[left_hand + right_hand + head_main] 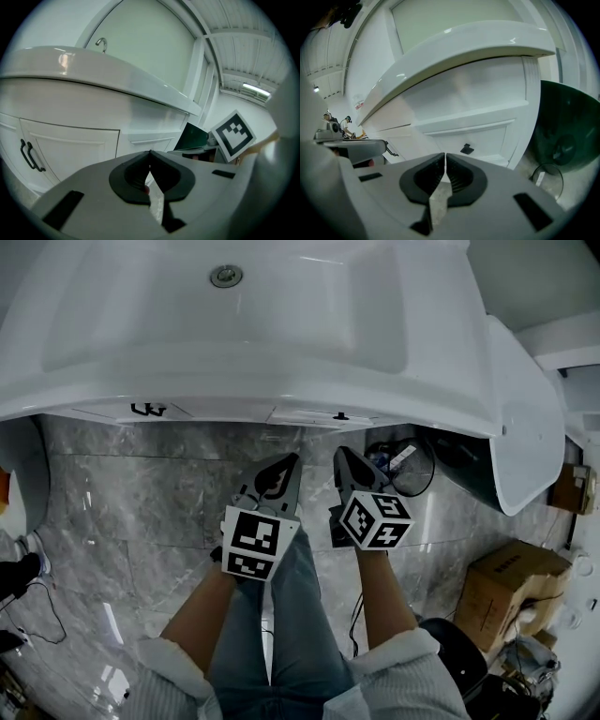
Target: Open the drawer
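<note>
The white vanity [281, 381] under the basin holds a drawer [480, 139] with a small black knob [467, 149]; in the head view the knob [341, 415] peeks out under the counter edge. My right gripper [342, 454] hangs a little below and in front of that knob, jaws shut and empty [445, 155]. My left gripper [289, 460] is beside it, also shut with nothing held [150, 152]. In the left gripper view, a cabinet door with black handles [29, 156] is at the left and the drawer front [151, 139] is straight ahead.
A dark green bin [567, 129] stands right of the vanity, with a wire basket [412, 465] by it. A white fixture [525, 427] curves down the right side. A cardboard box [506, 592] and cables lie on the grey marble floor [122, 512].
</note>
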`<state>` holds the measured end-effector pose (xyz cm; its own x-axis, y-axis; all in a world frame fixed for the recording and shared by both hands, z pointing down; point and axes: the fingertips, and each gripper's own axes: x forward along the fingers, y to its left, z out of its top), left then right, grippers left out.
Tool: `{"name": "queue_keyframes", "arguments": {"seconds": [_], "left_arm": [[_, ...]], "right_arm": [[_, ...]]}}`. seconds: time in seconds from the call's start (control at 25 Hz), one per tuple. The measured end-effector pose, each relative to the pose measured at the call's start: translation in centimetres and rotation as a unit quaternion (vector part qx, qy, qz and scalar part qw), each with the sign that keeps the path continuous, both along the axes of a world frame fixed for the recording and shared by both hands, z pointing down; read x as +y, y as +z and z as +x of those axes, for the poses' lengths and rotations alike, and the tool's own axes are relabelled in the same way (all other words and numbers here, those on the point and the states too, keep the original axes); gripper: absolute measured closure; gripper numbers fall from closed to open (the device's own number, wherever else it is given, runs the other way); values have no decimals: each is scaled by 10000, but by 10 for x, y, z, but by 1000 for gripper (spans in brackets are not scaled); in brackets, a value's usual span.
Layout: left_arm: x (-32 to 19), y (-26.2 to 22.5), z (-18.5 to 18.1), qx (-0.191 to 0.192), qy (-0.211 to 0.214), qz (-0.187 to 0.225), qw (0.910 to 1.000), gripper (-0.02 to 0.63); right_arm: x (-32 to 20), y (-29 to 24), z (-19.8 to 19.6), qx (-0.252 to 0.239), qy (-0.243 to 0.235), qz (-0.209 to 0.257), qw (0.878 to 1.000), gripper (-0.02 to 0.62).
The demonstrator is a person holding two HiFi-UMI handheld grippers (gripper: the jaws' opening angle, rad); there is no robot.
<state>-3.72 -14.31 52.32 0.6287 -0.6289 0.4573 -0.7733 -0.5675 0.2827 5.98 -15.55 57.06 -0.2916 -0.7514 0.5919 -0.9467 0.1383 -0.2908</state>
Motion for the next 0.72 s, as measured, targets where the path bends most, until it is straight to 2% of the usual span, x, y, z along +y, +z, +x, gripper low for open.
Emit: {"name": "queue_keyframes", "arguments": {"seconds": [0.24,0.6,0.72], "left_arm": [[-7,18,-3,-87,71,-163,9998,589],[-26,29,-20,-170,-111,-254,9995,589],[-27,29,-26,-159,-141,-266,9994,589]], "right_arm": [[-26,20,9,160,55,-179,9997,567],[-53,52,23,199,497,-589,9968,418],[-60,60,26,182,618,-680,9956,402]]}}
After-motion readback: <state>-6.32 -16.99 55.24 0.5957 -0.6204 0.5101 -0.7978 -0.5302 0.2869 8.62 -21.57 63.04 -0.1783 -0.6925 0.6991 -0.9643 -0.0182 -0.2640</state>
